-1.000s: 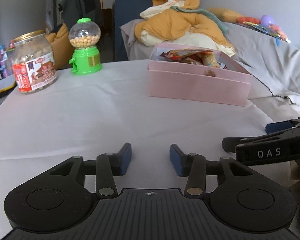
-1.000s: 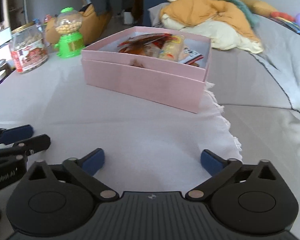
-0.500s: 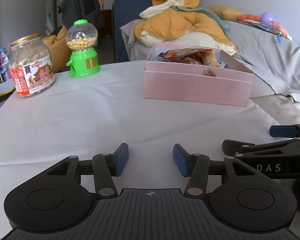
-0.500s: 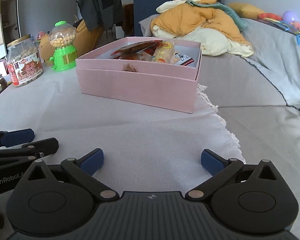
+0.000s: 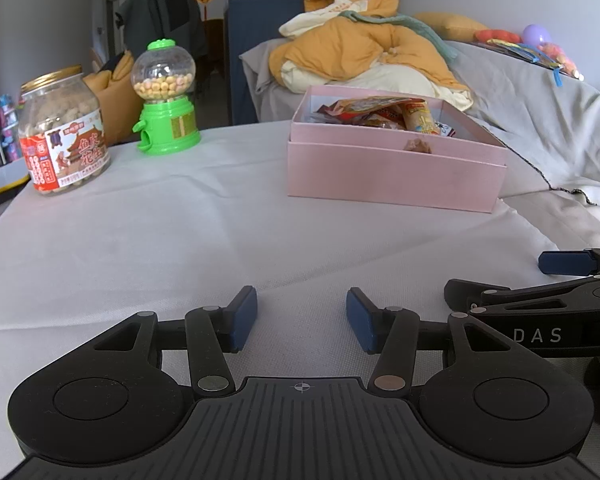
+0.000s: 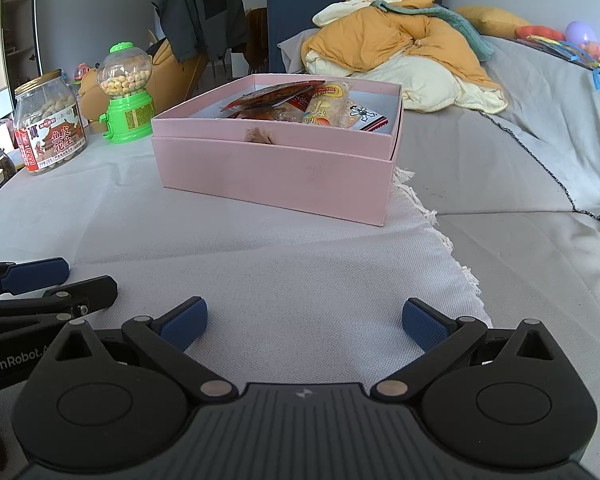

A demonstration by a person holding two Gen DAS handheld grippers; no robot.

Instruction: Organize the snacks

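A pink box stands on the white tablecloth and holds several snack packets. My left gripper is open and empty, low over the cloth in front of the box. My right gripper is open wider and empty, also near the cloth short of the box. Each gripper shows at the edge of the other's view: the right one in the left wrist view, the left one in the right wrist view.
A peanut jar and a green gumball dispenser stand at the table's far left. A sofa with an orange quilt lies behind. The tablecloth's fringed edge runs at the right.
Both grippers have drawn back and lowered slightly; the box looks a bit farther and flatter. The left jaws have opened a little wider. Nothing was picked up.
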